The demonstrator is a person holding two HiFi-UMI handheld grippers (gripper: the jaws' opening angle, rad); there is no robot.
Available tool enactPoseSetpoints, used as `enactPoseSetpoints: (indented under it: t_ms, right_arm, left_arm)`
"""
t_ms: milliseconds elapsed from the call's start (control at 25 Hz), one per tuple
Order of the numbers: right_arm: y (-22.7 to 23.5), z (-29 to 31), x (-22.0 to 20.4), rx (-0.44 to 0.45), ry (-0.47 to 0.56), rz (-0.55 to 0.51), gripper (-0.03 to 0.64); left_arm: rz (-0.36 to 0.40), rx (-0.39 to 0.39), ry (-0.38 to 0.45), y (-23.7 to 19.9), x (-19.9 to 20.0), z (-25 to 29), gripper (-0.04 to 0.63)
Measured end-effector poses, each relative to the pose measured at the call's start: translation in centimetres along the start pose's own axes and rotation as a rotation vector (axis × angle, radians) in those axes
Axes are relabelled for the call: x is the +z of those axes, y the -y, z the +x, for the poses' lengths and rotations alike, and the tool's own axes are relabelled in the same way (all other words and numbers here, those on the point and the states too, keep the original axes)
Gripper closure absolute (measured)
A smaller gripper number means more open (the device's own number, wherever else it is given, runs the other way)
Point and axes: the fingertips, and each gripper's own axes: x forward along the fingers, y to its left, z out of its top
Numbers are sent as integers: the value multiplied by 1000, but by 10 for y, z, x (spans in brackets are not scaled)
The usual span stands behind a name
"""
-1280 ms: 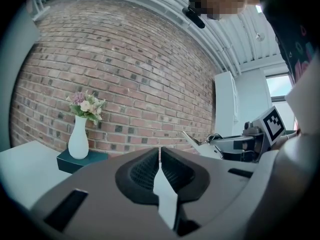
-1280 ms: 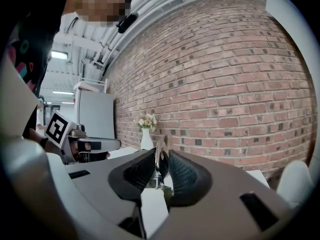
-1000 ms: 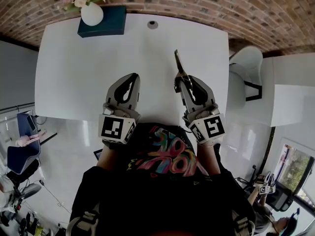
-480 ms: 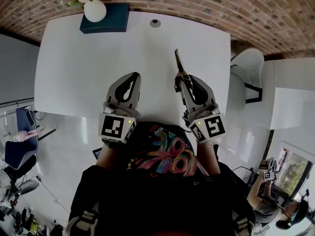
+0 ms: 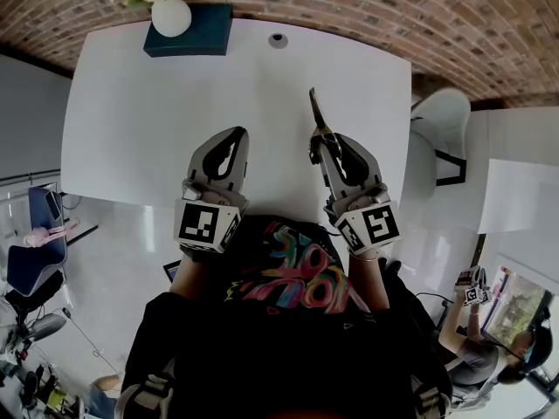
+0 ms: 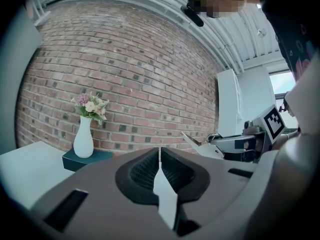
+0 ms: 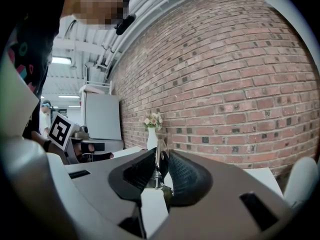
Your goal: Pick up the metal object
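Note:
The metal object is a thin, pointed piece that sticks forward past my right gripper above the white table. That gripper is shut on its near end. In the right gripper view the metal strip stands upright between the two ribbed pads of the right gripper. From the left gripper view its pointed tip shows at the right. My left gripper hovers beside it over the table's near edge. Its jaws are shut with nothing between them.
A white vase of flowers stands on a dark teal box at the table's far left. A small round grey disc lies at the far edge. A white chair stands to the right, and a brick wall lies behind.
Both grippers and the metal object keep their places. Only the head view has drifted slightly.

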Motion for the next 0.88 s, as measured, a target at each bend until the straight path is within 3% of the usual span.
enactPoseSetpoints:
  t_ms: [880]
  right_arm:
    - [1, -1, -1, 35, 7, -11, 512]
  left_arm:
    - [8, 1, -2, 5, -2, 1, 563]
